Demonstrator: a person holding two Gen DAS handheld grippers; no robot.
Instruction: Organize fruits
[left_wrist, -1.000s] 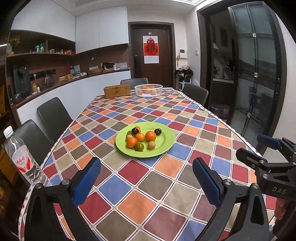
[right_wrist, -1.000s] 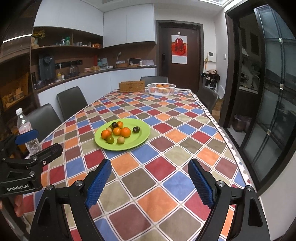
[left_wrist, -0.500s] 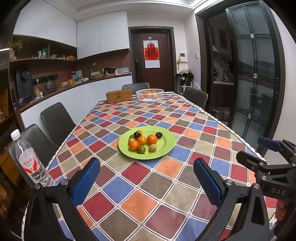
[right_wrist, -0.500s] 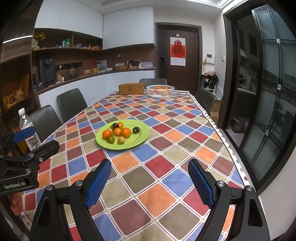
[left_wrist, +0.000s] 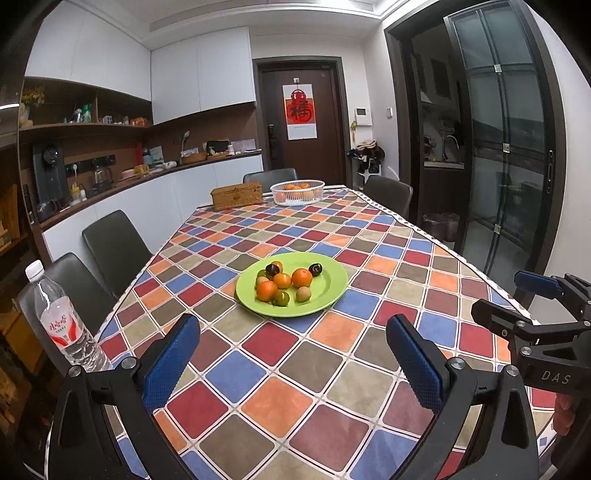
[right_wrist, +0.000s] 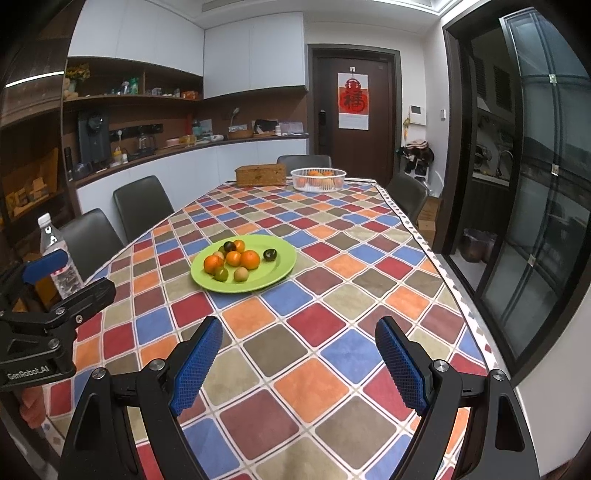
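A green plate (left_wrist: 332, 295) (right_wrist: 280, 273) sits mid-table and holds several small fruits: oranges (left_wrist: 301, 277) (right_wrist: 250, 259), dark plums (left_wrist: 315, 268) (right_wrist: 270, 254), a green one (left_wrist: 280, 298) and a tan one (left_wrist: 303, 294). A white basket (left_wrist: 297, 192) (right_wrist: 318, 179) with oranges stands at the table's far end. My left gripper (left_wrist: 293, 360) is open and empty above the near tablecloth, short of the plate. My right gripper (right_wrist: 299, 363) is open and empty, also short of the plate. Each gripper shows at the edge of the other's view.
A wicker box (left_wrist: 237, 197) (right_wrist: 260, 175) stands beside the basket. A water bottle (left_wrist: 61, 321) (right_wrist: 59, 258) stands at the near left table edge. Dark chairs (left_wrist: 114, 247) line the table. A glass door (left_wrist: 517, 158) is to the right.
Both views have risen and pulled back slightly; the plate sits a little farther off. Both grippers stay open.
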